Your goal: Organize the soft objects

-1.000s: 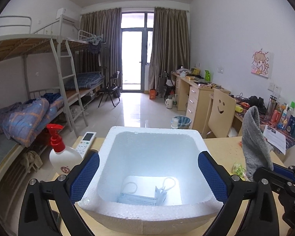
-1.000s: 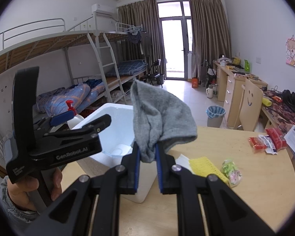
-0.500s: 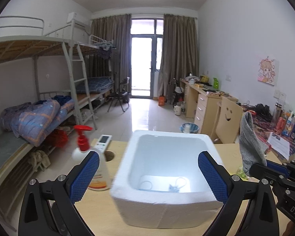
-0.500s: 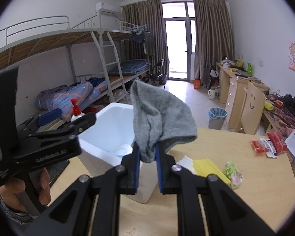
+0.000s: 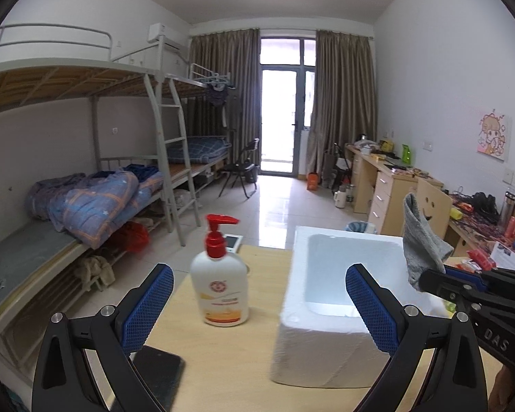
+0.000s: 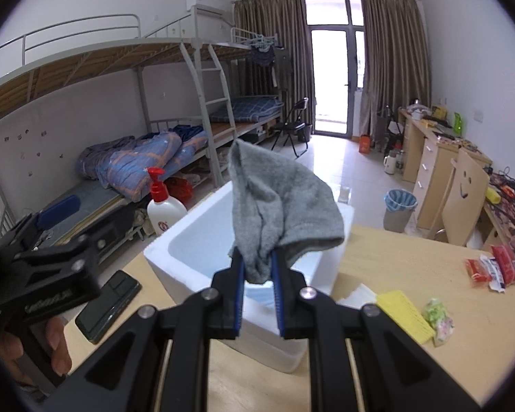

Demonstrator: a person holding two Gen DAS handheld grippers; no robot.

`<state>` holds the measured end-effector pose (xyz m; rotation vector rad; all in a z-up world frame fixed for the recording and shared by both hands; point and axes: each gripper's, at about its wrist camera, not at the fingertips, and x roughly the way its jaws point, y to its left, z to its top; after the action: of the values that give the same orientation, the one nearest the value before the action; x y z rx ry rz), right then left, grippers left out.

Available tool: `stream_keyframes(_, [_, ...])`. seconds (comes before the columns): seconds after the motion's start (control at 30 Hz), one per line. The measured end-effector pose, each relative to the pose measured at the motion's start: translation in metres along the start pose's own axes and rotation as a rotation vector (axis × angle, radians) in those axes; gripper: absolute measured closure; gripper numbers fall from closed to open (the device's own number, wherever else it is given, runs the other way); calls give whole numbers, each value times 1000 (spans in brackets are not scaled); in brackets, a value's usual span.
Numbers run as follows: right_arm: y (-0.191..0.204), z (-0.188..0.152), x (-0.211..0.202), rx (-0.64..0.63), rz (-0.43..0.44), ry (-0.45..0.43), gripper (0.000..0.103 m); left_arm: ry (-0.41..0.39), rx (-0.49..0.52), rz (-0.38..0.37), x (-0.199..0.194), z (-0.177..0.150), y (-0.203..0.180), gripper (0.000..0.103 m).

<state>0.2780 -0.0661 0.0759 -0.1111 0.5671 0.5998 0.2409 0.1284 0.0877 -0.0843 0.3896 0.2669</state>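
Observation:
My right gripper (image 6: 257, 261) is shut on a grey sock (image 6: 274, 202) and holds it over the near rim of a white foam box (image 6: 175, 257). In the left wrist view the sock (image 5: 422, 240) hangs at the box's right side, above the box (image 5: 319, 336). My left gripper (image 5: 257, 295) is open and empty, above the wooden table (image 5: 223, 370) to the left of the box, with a white lotion bottle with a red pump (image 5: 219, 281) standing between its fingers ahead. The box's inside is mostly hidden.
A black phone (image 6: 110, 305) lies on the table left of the box. A yellow cloth (image 6: 405, 316), a green wrapper (image 6: 439, 319) and red packets (image 6: 491, 267) lie to the right. A remote (image 5: 233, 242) lies behind the bottle. Bunk beds stand at left, desks at right.
My left gripper has pulled back and swung left, away from over the box; the bottle now sits ahead of it. The right gripper has moved closer over the box with the sock.

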Motion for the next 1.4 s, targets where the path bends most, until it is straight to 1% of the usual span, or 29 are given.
stream_keyframes(0.07, [2,3,6,-1,4,8,85,-1,-2,24,-1,-1,6,2])
stream_keyframes(0.23, [3,7,20,-8,-2,24,85,-5,-18,32,-2,0,15,2])
stream_keyframes(0.57, [4,7,35,-6,-17,55,85,4,-29,25,4,0,19,2])
stream_keyframes(0.9, [6,10,42,-5,-32,60,84,3,-41,19,10,0,16,2])
stream_keyframes(0.93, [5,10,42,-6,-32,61,82,2,-42,17,11,0,15,2])
stream_keyframes(0.97, [6,10,42,-8,-35,61,76,1,-46,18,12,0,15,2])
stream_keyframes(1.0, [6,11,42,-10,-40,61,66,1,-48,17,12,0,14,2])
stream_keyframes(1.03, [6,11,41,-10,-50,57,60,1,-48,15,12,0,16,2])
stream_keyframes(1.07, [6,10,40,-10,-62,51,46,1,-49,17,13,-1,15,2])
stream_keyframes(1.1, [6,11,39,-11,-70,43,36,0,-48,17,12,-1,16,2])
stream_keyframes(1.13, [5,10,38,-8,-82,35,32,1,-49,16,12,-1,16,2])
stream_keyframes(1.17, [5,10,37,-2,-96,32,26,2,-51,16,13,-2,16,2])
stream_keyframes(1.2, [3,11,37,3,-103,34,22,1,-51,16,12,-1,16,2])
stream_keyframes(1.4, [-2,12,34,20,-98,28,19,0,-52,22,11,0,17,2])
